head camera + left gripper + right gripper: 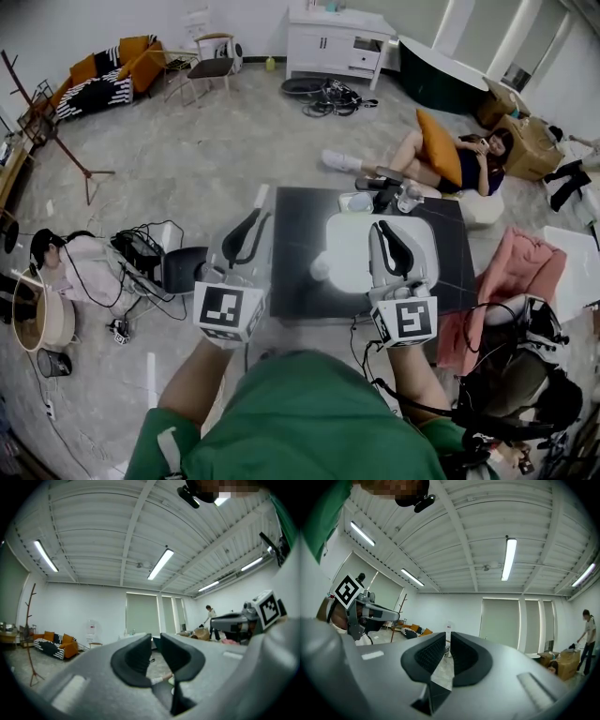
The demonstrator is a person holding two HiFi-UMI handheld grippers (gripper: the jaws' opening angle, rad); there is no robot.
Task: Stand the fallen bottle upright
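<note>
In the head view a dark table (pixel 300 281) carries a white mat (pixel 352 244). A small pale bottle (pixel 322 268) lies at the mat's left edge, between my two grippers and below them. My left gripper (pixel 251 228) hangs over the table's left edge, and my right gripper (pixel 395 246) is over the mat. Both point level, out into the room. The left gripper (pixel 155 641) has a narrow gap between its jaws and holds nothing. The right gripper (pixel 447 639) shows only a thin slit, also empty. Neither gripper view shows the bottle.
Clear containers (pixel 362 201) and a dark object (pixel 384 183) stand at the table's far edge. A person with an orange cushion (pixel 439 146) lies on the floor beyond it. Pink cloth (pixel 525 272) lies to the right, cables and black boxes (pixel 145 255) to the left.
</note>
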